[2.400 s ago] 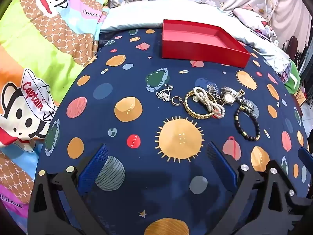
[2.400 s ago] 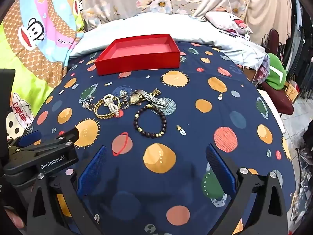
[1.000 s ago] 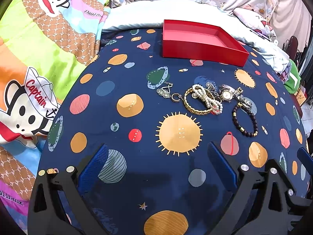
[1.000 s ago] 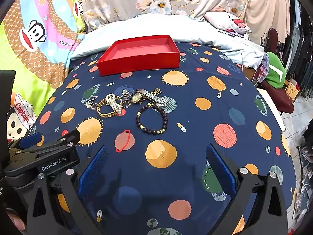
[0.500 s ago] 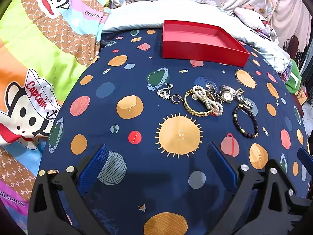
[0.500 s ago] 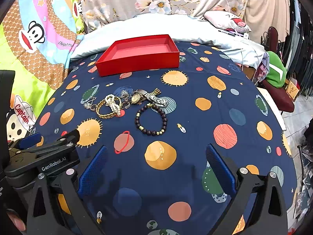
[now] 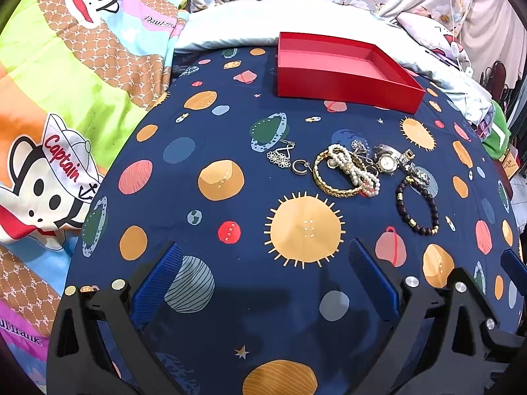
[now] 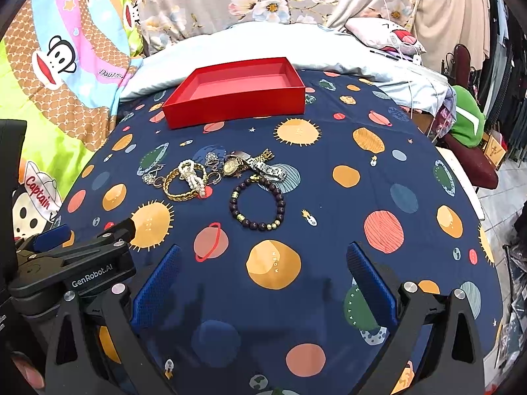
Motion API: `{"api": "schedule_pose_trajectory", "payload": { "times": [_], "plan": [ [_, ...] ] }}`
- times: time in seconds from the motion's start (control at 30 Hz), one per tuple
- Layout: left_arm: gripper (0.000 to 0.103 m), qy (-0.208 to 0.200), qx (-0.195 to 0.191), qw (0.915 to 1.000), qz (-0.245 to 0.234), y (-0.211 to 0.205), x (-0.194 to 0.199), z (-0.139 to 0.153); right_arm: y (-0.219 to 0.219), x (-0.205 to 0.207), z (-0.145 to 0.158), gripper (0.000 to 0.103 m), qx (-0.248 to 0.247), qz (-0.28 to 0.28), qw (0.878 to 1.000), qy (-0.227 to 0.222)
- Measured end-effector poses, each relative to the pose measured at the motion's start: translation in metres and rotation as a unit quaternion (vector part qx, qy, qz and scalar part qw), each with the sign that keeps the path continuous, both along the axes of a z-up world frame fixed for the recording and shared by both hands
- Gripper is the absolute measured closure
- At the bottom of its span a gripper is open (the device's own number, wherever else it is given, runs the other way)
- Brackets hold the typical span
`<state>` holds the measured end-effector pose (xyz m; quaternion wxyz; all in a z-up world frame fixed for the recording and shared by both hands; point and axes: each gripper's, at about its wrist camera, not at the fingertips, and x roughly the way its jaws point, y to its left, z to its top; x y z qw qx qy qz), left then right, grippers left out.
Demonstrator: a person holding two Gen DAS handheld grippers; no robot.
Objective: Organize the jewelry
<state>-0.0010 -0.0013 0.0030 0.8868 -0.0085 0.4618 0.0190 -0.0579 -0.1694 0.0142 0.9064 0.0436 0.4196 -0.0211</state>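
We hold both the left gripper (image 7: 263, 283) and right gripper (image 8: 262, 283) wide open and empty, low in frame, the jewelry cluster (image 8: 210, 171) lying up-frame centre before the red box (image 8: 234, 90), the beaded bracelet (image 8: 258, 204) probably nearest the right.
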Motion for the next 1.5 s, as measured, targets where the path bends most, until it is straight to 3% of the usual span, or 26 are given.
{"api": "schedule_pose_trajectory", "payload": {
  "times": [1.5],
  "plan": [
    [0.005, 0.009, -0.006, 0.9999, -0.007, -0.005, 0.005, -0.009, -0.002, 0.006, -0.009, 0.005, 0.010, -0.005, 1.000, 0.002]
  ]
}}
